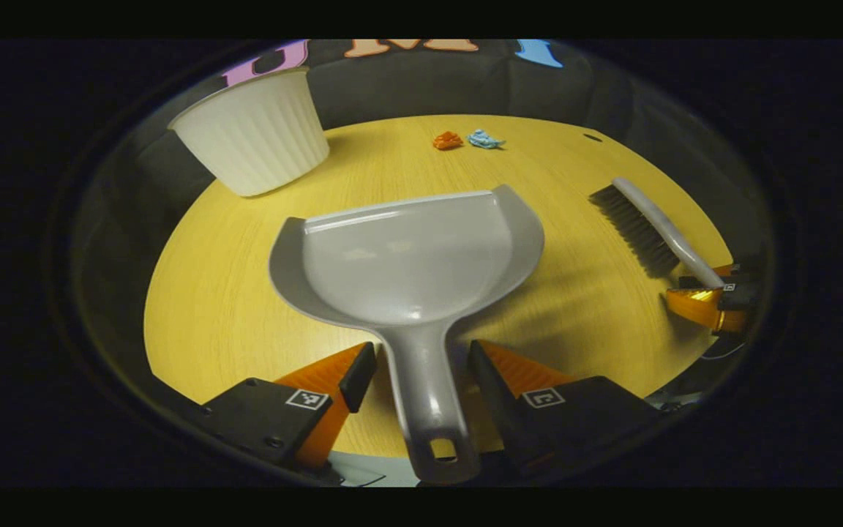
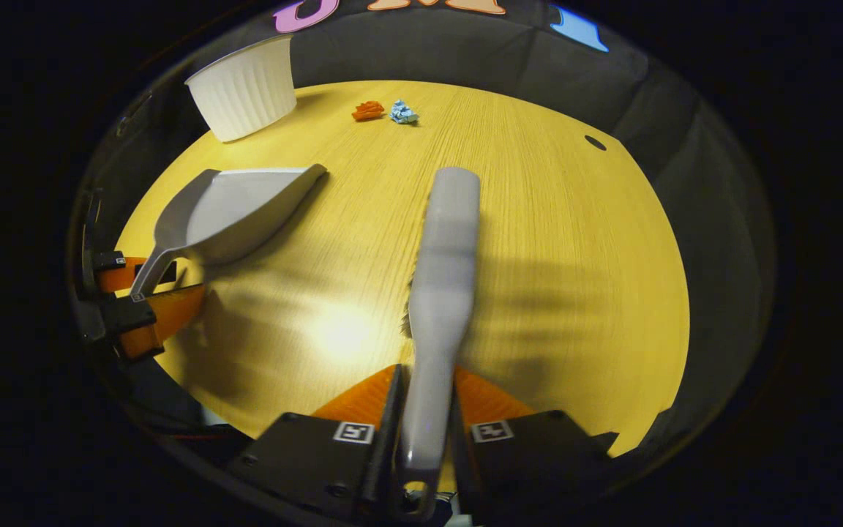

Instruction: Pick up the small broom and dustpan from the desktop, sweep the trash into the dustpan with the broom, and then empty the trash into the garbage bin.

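The right gripper [image 2: 426,410] is clamped on the broom [image 2: 443,285] handle, while the left gripper [image 1: 421,369], fingers apart, straddles the dustpan [image 1: 407,256] handle, its mouth facing the paper scraps [image 1: 465,139] for sweeping.

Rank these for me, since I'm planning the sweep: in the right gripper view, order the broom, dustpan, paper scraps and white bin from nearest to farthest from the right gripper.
1. Broom: in the right gripper, straight ahead.
2. Dustpan: left, mid-table.
3. White bin at far left and paper scraps at far centre: too close to call.
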Tool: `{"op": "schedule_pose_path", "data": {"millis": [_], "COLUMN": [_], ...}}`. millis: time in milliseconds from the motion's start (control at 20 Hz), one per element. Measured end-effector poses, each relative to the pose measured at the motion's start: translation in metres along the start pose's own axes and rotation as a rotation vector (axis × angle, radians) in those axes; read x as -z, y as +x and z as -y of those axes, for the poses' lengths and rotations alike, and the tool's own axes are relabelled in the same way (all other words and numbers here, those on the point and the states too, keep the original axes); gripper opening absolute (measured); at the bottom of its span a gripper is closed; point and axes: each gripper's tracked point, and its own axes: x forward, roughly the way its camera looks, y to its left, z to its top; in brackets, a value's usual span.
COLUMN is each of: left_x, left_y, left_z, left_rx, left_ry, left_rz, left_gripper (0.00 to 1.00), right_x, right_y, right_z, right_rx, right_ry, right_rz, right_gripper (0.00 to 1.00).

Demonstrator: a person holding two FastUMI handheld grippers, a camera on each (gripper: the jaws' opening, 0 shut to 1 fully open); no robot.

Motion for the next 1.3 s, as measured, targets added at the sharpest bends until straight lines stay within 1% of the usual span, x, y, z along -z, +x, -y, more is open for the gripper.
{"op": "schedule_pose_path", "data": {"millis": [50,100,150,200,250,300,350,500,550,600,650,700,800,850,900,950,1000,1100,1150,1200,1250,1300], "left_x": [-0.001,-0.002,0.0,-0.002,-0.003,-0.004,-0.006,-0.021,-0.034,-0.041,-0.05,-0.058,-0.068,-0.07,-0.072,-0.074,-0.077,-0.083,-0.088,-0.091,-0.095,-0.099], "left_y": [0.0,-0.001,0.002,0.002,-0.001,-0.001,-0.001,-0.011,-0.02,-0.029,-0.035,-0.039,-0.046,-0.048,-0.05,-0.05,-0.049,-0.041,-0.032,-0.028,-0.025,-0.022], "left_z": [0.005,0.006,0.006,0.005,0.001,0.002,0.004,0.008,0.01,0.009,0.013,0.015,0.017,0.017,0.016,0.015,0.013,0.009,0.005,0.002,0.0,-0.001], "left_rx": [0.015,0.018,0.008,0.002,-0.019,-0.025,-0.036,-0.052,-0.061,-0.073,-0.077,-0.076,-0.063,-0.052,-0.045,-0.039,-0.029,-0.002,0.012,0.026,0.034,0.044], "left_ry": [-0.013,-0.024,-0.025,-0.02,-0.011,-0.004,0.021,0.02,0.03,0.027,0.033,0.025,0.022,0.028,0.043,0.065,0.084,0.126,0.156,0.179,0.195,0.216], "left_rz": [-0.003,-0.003,-0.005,-0.001,0.005,0.015,0.021,0.075,0.111,0.135,0.152,0.166,0.169,0.171,0.168,0.16,0.151,0.129,0.113,0.107,0.1,0.094], "left_gripper": [0.7,0.64,0.53,0.46,0.37,0.35,0.29,0.27,0.29,0.29,0.26,0.26,0.26,0.27,0.28,0.24,0.26,0.26,0.28,0.26,0.24,0.26], "right_x": [-0.001,-0.002,-0.002,-0.006,-0.01,-0.016,-0.017,-0.031,-0.034,-0.043,-0.052,-0.062,-0.086,-0.107,-0.128,-0.151,-0.173,-0.229,-0.255,-0.279,-0.3,-0.318], "right_y": [0.001,0.001,0.001,0.0,-0.001,-0.001,-0.007,-0.021,-0.029,-0.034,-0.042,-0.044,-0.042,-0.044,-0.045,-0.047,-0.047,-0.036,-0.024,-0.012,0.001,0.016], "right_z": [0.001,0.002,0.001,0.002,0.004,0.007,0.012,0.029,0.036,0.043,0.054,0.064,0.083,0.087,0.092,0.098,0.104,0.109,0.109,0.107,0.105,0.1], "right_rx": [-0.009,-0.02,-0.04,-0.047,-0.051,-0.064,-0.082,-0.13,-0.145,-0.159,-0.165,-0.163,-0.141,-0.13,-0.113,-0.093,-0.066,-0.02,-0.008,0.0,0.005,0.006], "right_ry": [-0.01,-0.017,-0.024,-0.025,-0.027,-0.019,-0.008,0.038,0.041,0.045,0.043,0.025,0.004,-0.013,-0.033,-0.058,-0.088,-0.138,-0.16,-0.175,-0.2,-0.236], "right_rz": [0.002,0.004,0.003,0.026,0.043,0.077,0.086,0.171,0.178,0.199,0.235,0.239,0.264,0.288,0.311,0.334,0.345,0.396,0.396,0.397,0.411,0.413], "right_gripper": [0.29,0.29,0.31,0.27,0.26,0.25,0.24,0.23,0.2,0.23,0.2,0.23,0.22,0.19,0.23,0.23,0.23,0.22,0.23,0.19,0.23,0.19]}}
